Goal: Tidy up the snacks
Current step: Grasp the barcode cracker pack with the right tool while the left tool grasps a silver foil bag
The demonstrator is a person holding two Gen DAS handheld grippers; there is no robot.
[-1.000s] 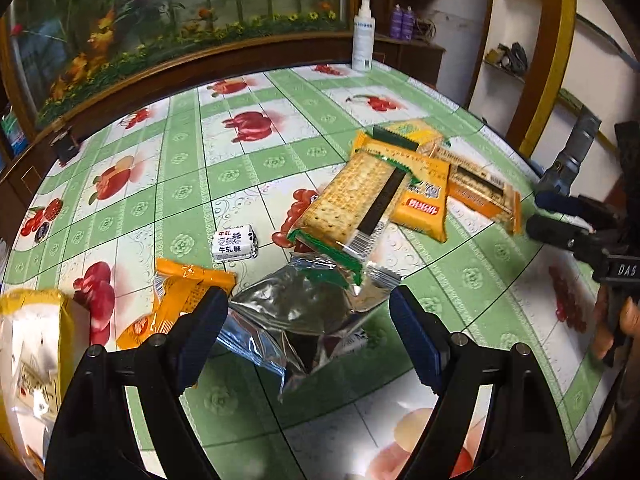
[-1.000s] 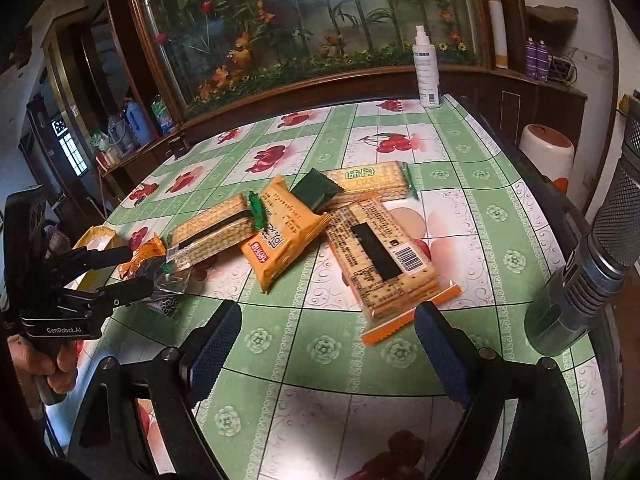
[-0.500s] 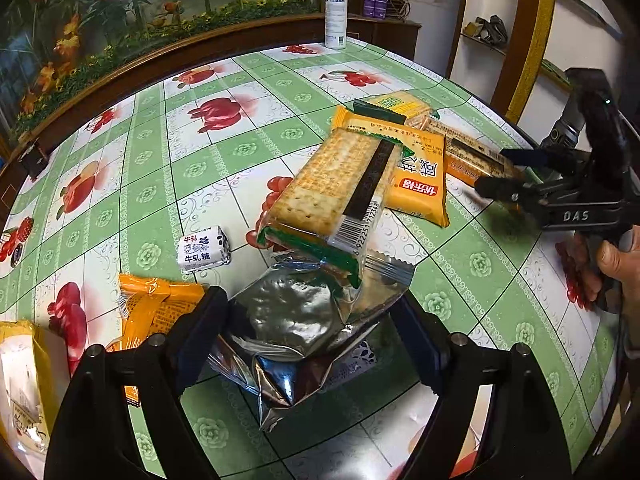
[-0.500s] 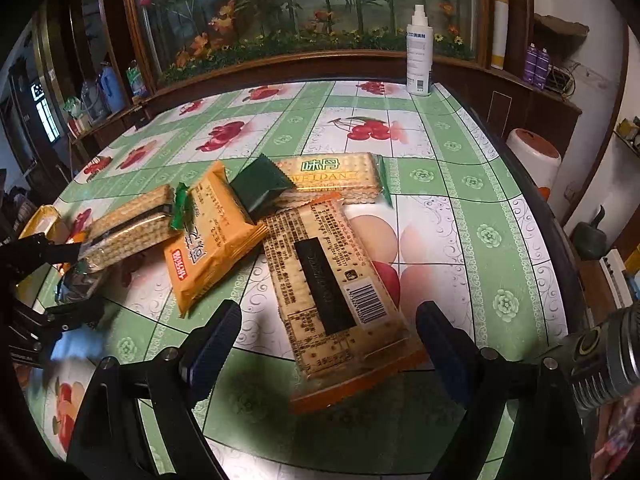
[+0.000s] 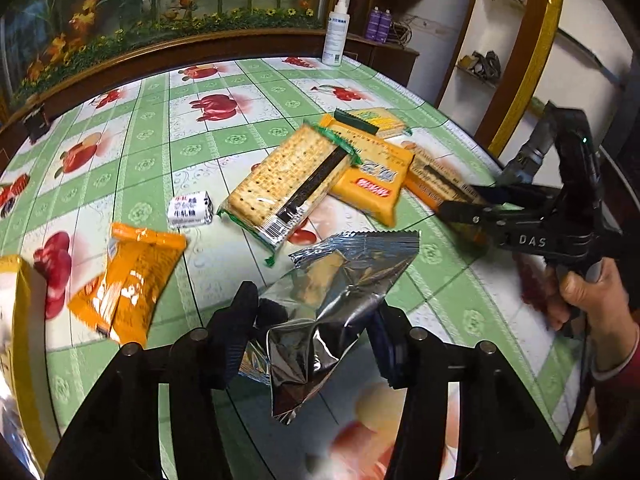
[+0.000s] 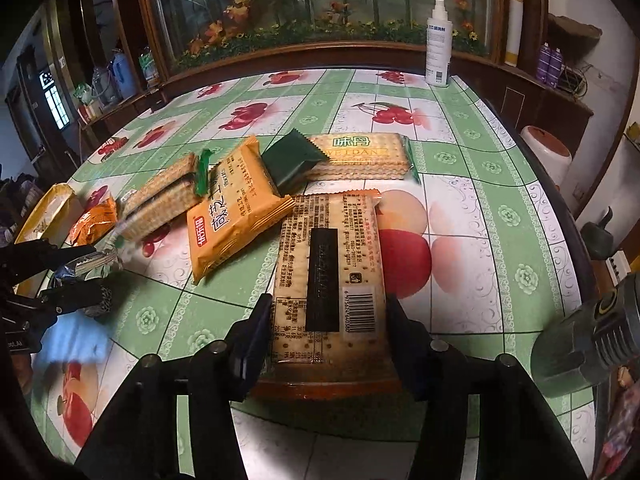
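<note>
A crumpled silver foil snack packet (image 5: 332, 292) lies between the fingers of my left gripper (image 5: 310, 332). The jaws are closing and both pads press its sides. My right gripper (image 6: 328, 336) is closing on the near end of a long cracker pack (image 6: 328, 256) with a black label and a barcode, and its pads touch both long edges. The left wrist view shows the right gripper (image 5: 460, 204) held by a hand over that pack. The left gripper (image 6: 76, 268) with the foil packet is at the left edge of the right wrist view.
On the green fruit-print tablecloth (image 5: 140, 92) lie a green-trimmed cracker pack (image 5: 292, 184), an orange biscuit packet (image 5: 372, 180), a small orange packet (image 5: 132, 280), a white candy (image 5: 189, 210) and a yellow bag (image 5: 16, 320). A spray bottle (image 5: 335, 32) stands at the far edge.
Both grippers have narrowed from wide open, the left onto the foil packet, which has crumpled, and the right onto the cracker pack. The right gripper also moved forward over its pack.
</note>
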